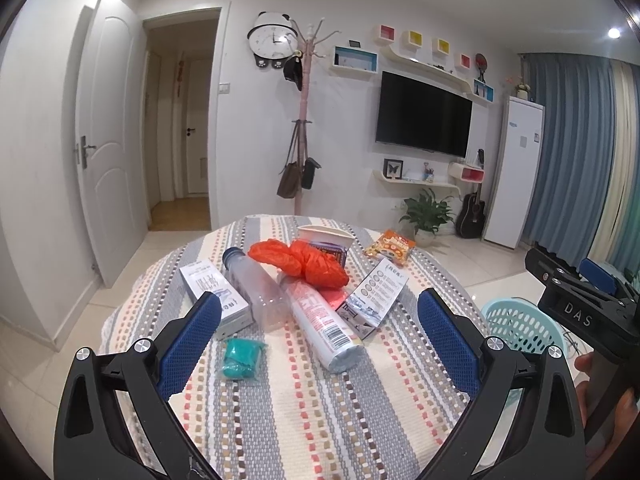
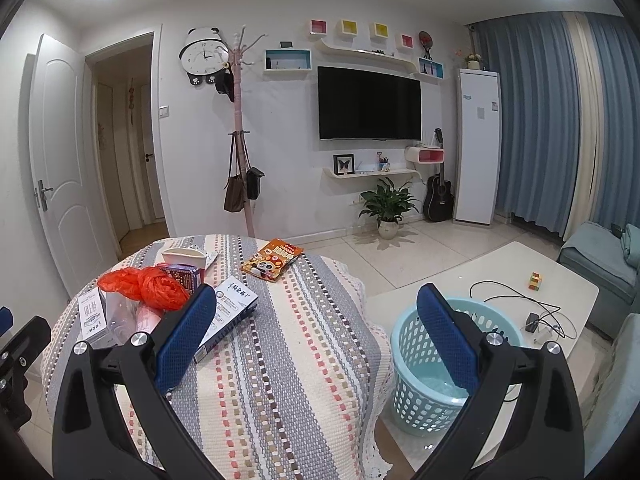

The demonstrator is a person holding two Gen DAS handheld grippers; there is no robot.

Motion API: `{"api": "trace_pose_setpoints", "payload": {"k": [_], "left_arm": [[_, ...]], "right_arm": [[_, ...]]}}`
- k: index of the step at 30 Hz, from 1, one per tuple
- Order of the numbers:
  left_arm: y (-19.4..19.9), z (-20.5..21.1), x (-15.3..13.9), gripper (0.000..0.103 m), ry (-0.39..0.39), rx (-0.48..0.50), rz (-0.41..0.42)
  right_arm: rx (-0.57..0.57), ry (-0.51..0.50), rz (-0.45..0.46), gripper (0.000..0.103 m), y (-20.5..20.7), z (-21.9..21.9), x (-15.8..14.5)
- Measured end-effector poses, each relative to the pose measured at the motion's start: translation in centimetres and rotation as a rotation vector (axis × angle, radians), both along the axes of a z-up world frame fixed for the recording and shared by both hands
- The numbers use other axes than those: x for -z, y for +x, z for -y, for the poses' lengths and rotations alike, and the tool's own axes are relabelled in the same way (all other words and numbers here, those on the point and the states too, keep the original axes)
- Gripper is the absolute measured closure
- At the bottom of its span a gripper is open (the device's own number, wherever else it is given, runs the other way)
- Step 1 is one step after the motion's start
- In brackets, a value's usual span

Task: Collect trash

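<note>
Trash lies on a round table with a striped cloth (image 1: 304, 408): an orange plastic bag (image 1: 308, 262), a clear empty bottle (image 1: 260, 292), a white tube can (image 1: 324, 324), a teal packet (image 1: 240, 360), white cartons (image 1: 216, 296) (image 1: 376, 296), a paper cup (image 1: 324, 236) and a snack packet (image 1: 390, 248). My left gripper (image 1: 320, 324) is open above the near side of the pile. My right gripper (image 2: 316, 316) is open over the table's right edge, empty. A light blue basket (image 2: 420, 360) stands on the floor right of the table.
A low white coffee table (image 2: 500, 276) with cables and a small cube stands behind the basket. A sofa (image 2: 604, 256) is at the far right. A coat rack (image 2: 240, 128), TV and plant line the far wall. The other gripper (image 1: 576, 300) shows at the left view's right edge.
</note>
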State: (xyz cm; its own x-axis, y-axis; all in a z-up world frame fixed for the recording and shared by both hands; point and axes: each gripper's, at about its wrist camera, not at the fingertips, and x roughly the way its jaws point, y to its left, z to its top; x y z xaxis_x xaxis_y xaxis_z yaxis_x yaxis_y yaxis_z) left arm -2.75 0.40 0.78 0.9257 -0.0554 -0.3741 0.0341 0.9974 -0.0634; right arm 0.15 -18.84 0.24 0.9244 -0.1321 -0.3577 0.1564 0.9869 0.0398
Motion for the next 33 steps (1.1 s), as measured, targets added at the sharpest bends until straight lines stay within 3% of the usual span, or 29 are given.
{"api": "trace_pose_setpoints", "payload": {"k": [11,33], "left_arm": [[0.3,-0.7,1.0,0.008,-0.022,-0.007,-0.014],[1.1,-6.3,0.8,0.008,-0.087,-0.086,-0.026]], "right_arm": [[-0.005,-0.006,-0.009,0.008,0.2,-0.4,0.4],[-0.053,-0.048,-0.039,0.008,1.4,-3.0,0.6]]}}
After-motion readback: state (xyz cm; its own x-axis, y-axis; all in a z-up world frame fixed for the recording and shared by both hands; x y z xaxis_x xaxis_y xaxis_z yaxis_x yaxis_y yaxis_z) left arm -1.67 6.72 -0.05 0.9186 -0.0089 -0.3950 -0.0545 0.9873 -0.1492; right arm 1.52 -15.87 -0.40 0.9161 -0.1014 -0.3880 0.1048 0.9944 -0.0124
